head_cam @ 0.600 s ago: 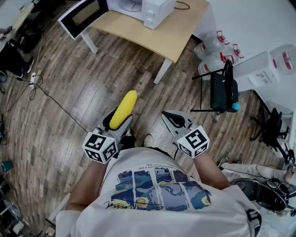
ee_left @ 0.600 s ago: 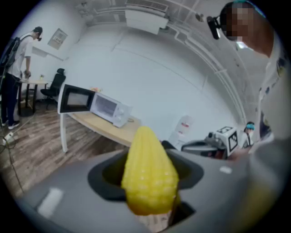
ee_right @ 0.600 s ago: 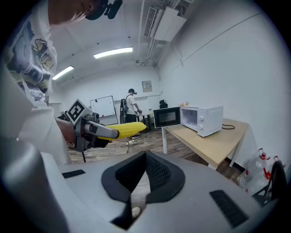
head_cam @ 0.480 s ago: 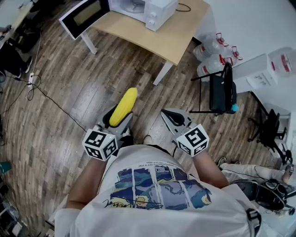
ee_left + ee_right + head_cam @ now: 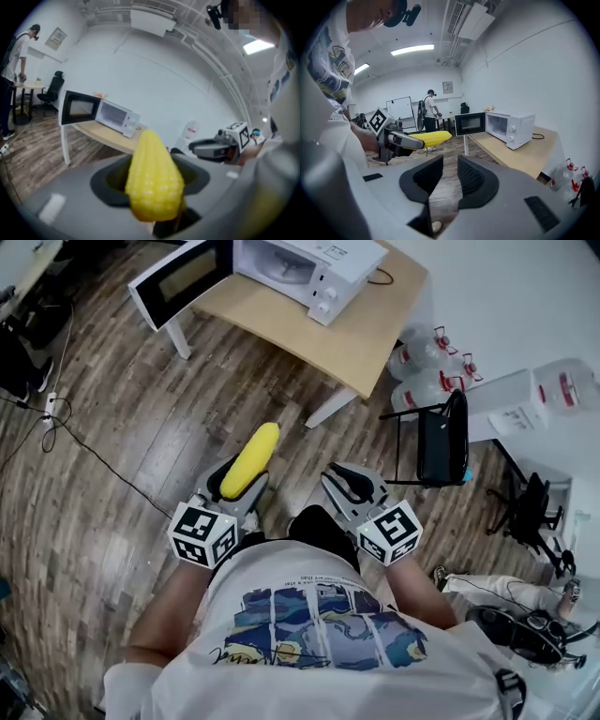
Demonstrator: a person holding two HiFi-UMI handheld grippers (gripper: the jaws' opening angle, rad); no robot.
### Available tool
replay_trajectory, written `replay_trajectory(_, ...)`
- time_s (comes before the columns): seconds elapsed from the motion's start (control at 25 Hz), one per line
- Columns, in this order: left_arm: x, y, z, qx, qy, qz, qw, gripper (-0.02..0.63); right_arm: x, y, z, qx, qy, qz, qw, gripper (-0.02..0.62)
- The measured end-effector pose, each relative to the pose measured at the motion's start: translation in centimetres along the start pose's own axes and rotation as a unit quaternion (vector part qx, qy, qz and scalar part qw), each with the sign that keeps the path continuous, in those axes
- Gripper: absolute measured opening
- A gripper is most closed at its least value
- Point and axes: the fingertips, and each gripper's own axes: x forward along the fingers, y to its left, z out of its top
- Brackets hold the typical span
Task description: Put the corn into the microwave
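1. While the person stands on the wood floor (image 5: pixel 122 456), the left claw (image 5: pixel 234 486) is clamped on the corn (image 5: pixel 251 457). Its jaws press the cob's thick end from both sides. The rest of the yellow cob sticks out past the jaw tips, aimed at roughly 1 o'clock in the head view.
2. The left gripper view shows the same thing. The cob fills the middle between the jaws, with its tapered end pointing away toward the far wall.
3. The right claw (image 5: pixel 351 482) sits at 3 o'clock of the left one, near it but not touching. Its jaws stand a narrow gap apart and grip nothing; only floor shows through the slit.
4. The microwave (image 5: pixel 305 263) is up at 12 o'clock in the head view, on a light wooden counter (image 5: pixel 361 329), well apart from both claws.
5. The microwave's door (image 5: pixel 180 277) is swung wide open toward 10 o'clock. In the right gripper view the white cavity is plainly visible behind it.
6. So the corn is not in the microwave yet. It's held in the air over the floor, between the person and the counter.
7. Off at 2 o'clock a couple of water jugs (image 5: pixel 424 360) sit by the wall. A black chair (image 5: pixel 433 439) stands just beside them at about 3 o'clock.
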Motion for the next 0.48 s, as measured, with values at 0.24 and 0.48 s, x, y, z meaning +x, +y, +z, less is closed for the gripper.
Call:
replay_trajectory(0.24, 3.4, 3.3, 2.2, -0.006, -0.008, 0.016, 0.9998, 0.258, 1.6, -3.4, 1.0, 0.018, 0.001, -0.004, 1.0, 0.109)
replay_trajectory(0.48, 8.9, 6.1, 6.0, 0.003, -0.012, 0.056, 0.9984, 0.258, 4.5, -9.8, 3.2, 0.006, -0.021, 0.014, 1.0, 0.101)
